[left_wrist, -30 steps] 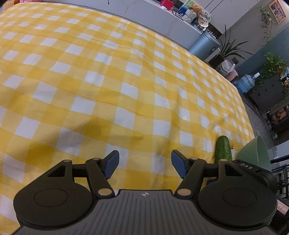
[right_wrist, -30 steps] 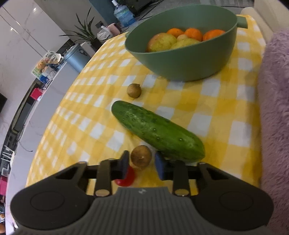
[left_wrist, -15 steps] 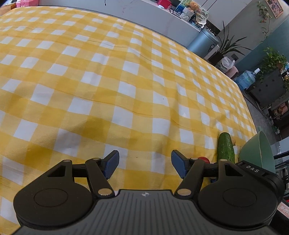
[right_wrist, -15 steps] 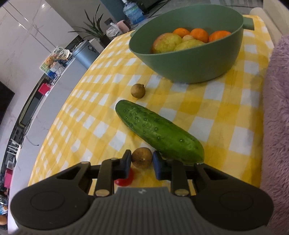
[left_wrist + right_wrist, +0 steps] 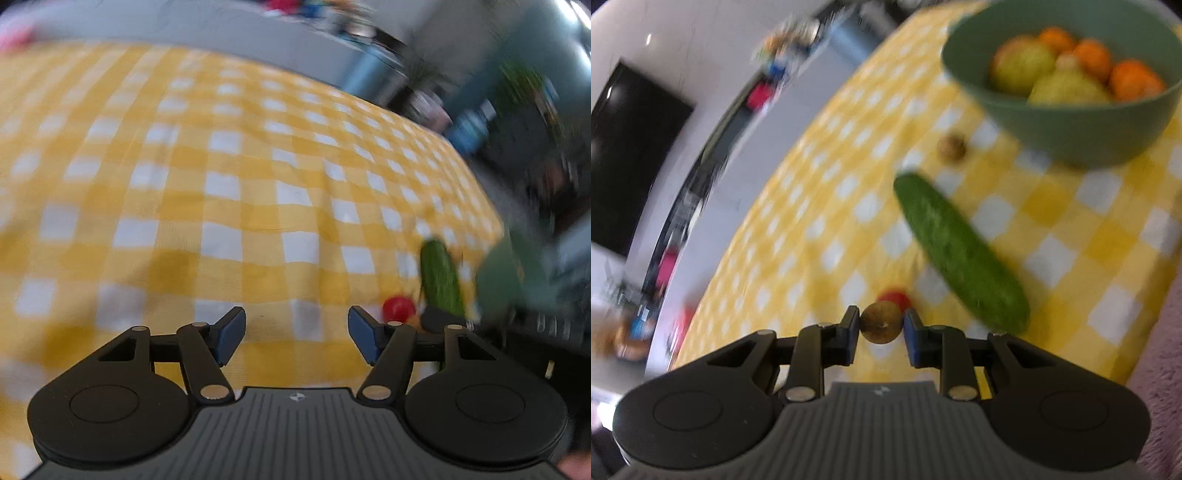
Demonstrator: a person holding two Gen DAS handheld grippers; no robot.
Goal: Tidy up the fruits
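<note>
Yellow-checked cloth covers your counter [image 5: 1052,199]. Your right hand-held gripper [image 5: 881,327] pinches the small brown fruit [image 5: 881,322] above it; carry it level over the cucumber [image 5: 960,251] to the green bowl [image 5: 1067,122]. Your left hand-held gripper [image 5: 295,334] hangs spread, holding nothing.

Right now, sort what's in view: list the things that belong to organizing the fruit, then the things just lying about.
Part of the job:
- small brown fruit, clamped in the right gripper
- second brown fruit on the cloth
- red fruit
- green bowl holding oranges and pears
- cucumber

Just lying about:
- checked tablecloth
- television
- left gripper, open, idle
</note>
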